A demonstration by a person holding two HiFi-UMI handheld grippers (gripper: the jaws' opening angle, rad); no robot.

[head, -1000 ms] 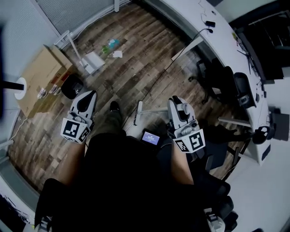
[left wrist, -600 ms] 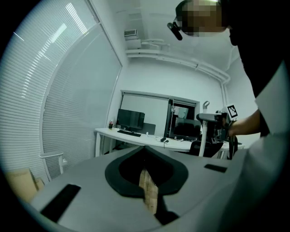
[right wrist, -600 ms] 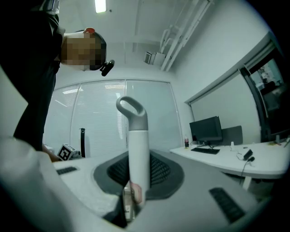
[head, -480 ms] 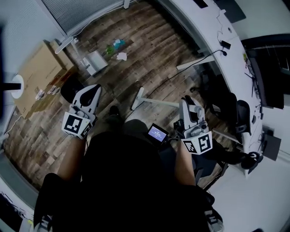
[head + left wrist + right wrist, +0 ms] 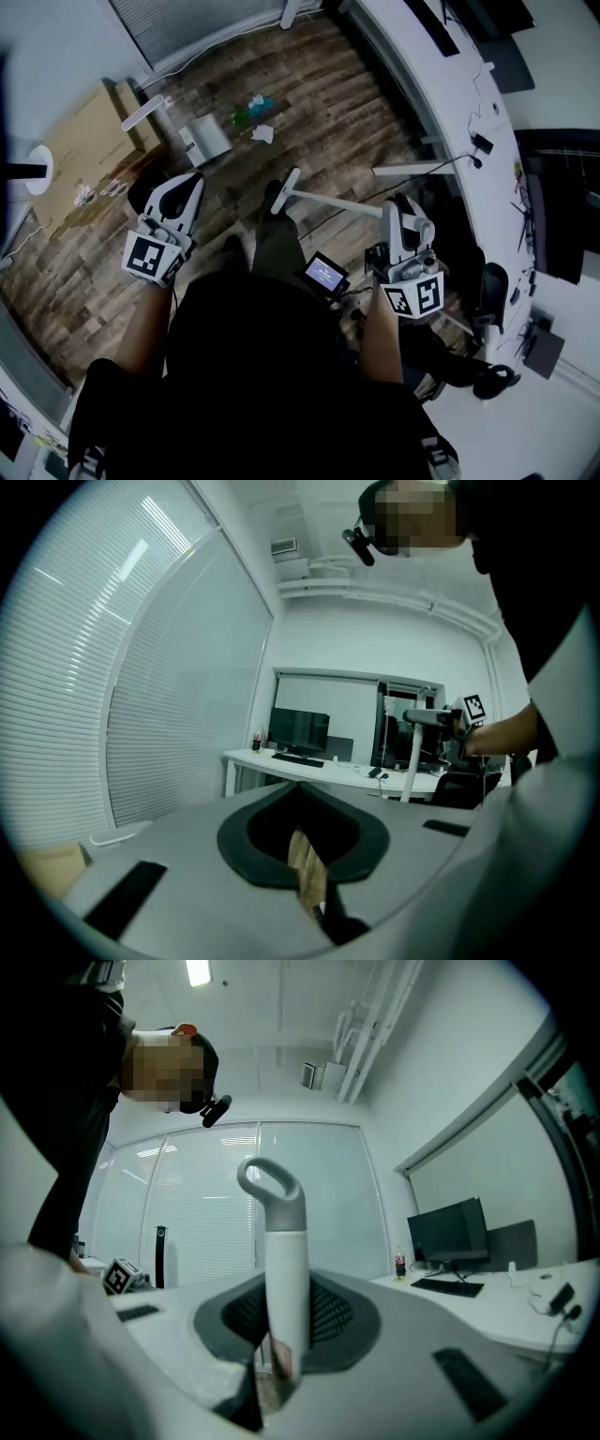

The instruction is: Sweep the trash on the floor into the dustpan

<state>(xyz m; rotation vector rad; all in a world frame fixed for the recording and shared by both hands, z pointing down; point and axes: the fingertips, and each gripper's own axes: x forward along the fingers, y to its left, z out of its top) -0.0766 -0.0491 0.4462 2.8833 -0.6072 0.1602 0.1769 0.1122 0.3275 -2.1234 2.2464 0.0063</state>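
Floor: wood planks (image 5: 319,103), bounded by the blind-covered wall (image 5: 202,28) at top left and the curved white desk (image 5: 441,94) along the right. Flat cardboard (image 5: 80,150) lies against the left edge.

The open lane of planks runs from the person's feet up to the wall. The desk edge closes it on the right, the cardboard on the left.

Dustpan (image 5: 208,141): white, on the floor beside the cardboard's corner, ahead of the left gripper (image 5: 185,183) and apart from it.

Trash: green and blue bits (image 5: 251,105) plus a crumpled white scrap (image 5: 263,134), just right of the dustpan. Bare planks lie between them and the broom head.

Left gripper, own view (image 5: 314,892): jaws closed together with nothing in them. Only a sliver of floor shows through the seam.

Right gripper (image 5: 401,211): jaws clamped on the white broom (image 5: 323,201) handle. Its own view (image 5: 277,1354) shows the handle (image 5: 284,1269) upright between the jaws, grey loop on top.

Broom head is at floor level near the person's foot, well short of the trash.
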